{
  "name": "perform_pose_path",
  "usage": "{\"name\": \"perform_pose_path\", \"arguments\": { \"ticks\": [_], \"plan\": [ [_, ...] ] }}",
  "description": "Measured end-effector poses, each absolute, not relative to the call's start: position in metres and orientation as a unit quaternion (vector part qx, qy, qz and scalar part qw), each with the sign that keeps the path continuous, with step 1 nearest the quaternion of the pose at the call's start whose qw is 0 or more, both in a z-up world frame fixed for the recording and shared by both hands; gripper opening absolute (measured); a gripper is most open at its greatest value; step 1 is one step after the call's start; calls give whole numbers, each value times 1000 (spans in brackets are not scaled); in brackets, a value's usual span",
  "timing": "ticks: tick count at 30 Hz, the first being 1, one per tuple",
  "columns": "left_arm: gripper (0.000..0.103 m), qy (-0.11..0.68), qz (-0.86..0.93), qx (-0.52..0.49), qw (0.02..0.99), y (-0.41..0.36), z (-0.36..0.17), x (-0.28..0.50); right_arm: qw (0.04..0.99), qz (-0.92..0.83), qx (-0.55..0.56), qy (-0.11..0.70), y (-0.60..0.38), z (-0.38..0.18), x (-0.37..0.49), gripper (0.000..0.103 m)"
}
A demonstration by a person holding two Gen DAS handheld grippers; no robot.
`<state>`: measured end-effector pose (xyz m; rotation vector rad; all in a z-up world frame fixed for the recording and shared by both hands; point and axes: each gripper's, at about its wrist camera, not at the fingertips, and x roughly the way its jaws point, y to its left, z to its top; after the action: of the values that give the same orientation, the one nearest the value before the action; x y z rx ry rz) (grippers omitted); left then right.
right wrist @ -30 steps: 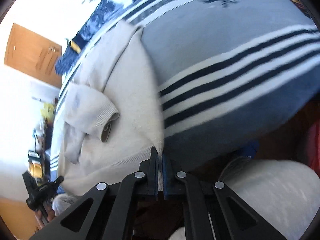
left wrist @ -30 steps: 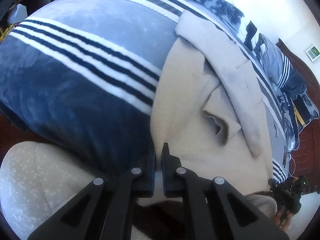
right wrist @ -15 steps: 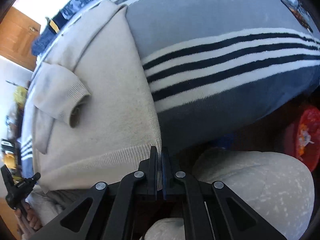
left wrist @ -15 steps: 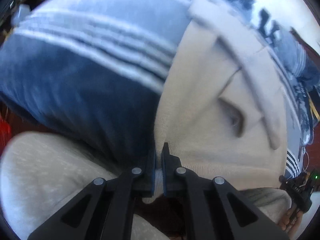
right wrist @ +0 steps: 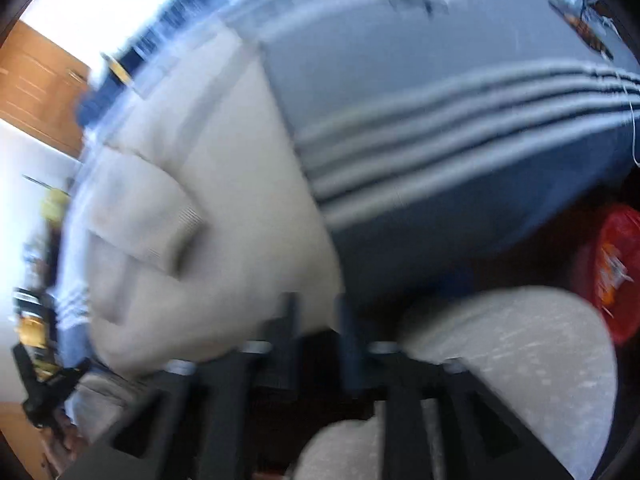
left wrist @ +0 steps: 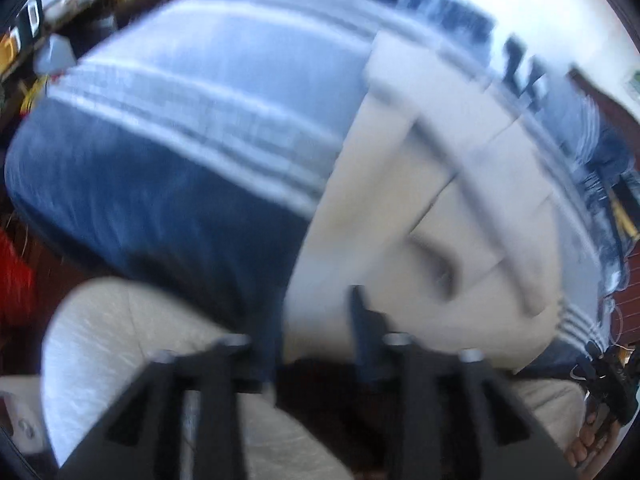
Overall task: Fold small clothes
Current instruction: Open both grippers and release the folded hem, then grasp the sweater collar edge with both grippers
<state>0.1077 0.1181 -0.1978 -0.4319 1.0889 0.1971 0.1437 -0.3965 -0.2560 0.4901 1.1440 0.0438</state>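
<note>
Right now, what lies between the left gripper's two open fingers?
In the left wrist view, the left gripper stands open, and the cream sweater's bottom hem fills the gap. Motion blur hides whether the fingers touch it.

A cream sweater [left wrist: 404,216] lies flat on the bed [left wrist: 200,128], on a blue blanket with white stripes. Its bottom edge is near the edge of the bed. One sleeve [right wrist: 160,216] is folded across the front, and its ribbed cuff rests on the middle of the sweater. Both pictures are blurry.
</note>
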Motion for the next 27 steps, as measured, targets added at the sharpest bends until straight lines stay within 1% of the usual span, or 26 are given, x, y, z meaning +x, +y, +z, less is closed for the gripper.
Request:
{"name": "perform_pose_path", "arguments": {
  "ticks": [1,2,4,5,7,9,12,16,18,22,27],
  "plan": [
    [50,498,87,-197,840,113,-183,111,831,40,239,501,-398,-238,141,70],
    [51,485,84,-187,850,108,-169,116,843,51,241,478,-395,-226,137,71],
    [62,468,79,-171,863,99,-147,130,862,64,235,444,-394,-199,141,72],
    [70,458,75,-165,870,96,-134,139,870,73,232,429,-391,-186,146,73],
    [72,441,66,-155,882,91,-115,153,884,82,219,404,-381,-159,158,82],
    [79,433,60,-144,888,87,-101,173,893,87,205,391,-374,-143,171,82],
    [79,434,61,-137,888,82,-94,218,902,100,189,374,-367,-123,200,82],
    [79,445,65,-146,881,89,-97,288,892,131,187,391,-362,-117,251,82],
    [79,454,75,-148,876,92,-108,322,880,151,192,406,-360,-124,280,82],
    [79,489,88,-141,856,103,-146,402,868,169,180,431,-349,-141,344,82],
    [79,515,97,-139,840,127,-191,495,850,159,169,474,-337,-184,441,81]
  ]
}}
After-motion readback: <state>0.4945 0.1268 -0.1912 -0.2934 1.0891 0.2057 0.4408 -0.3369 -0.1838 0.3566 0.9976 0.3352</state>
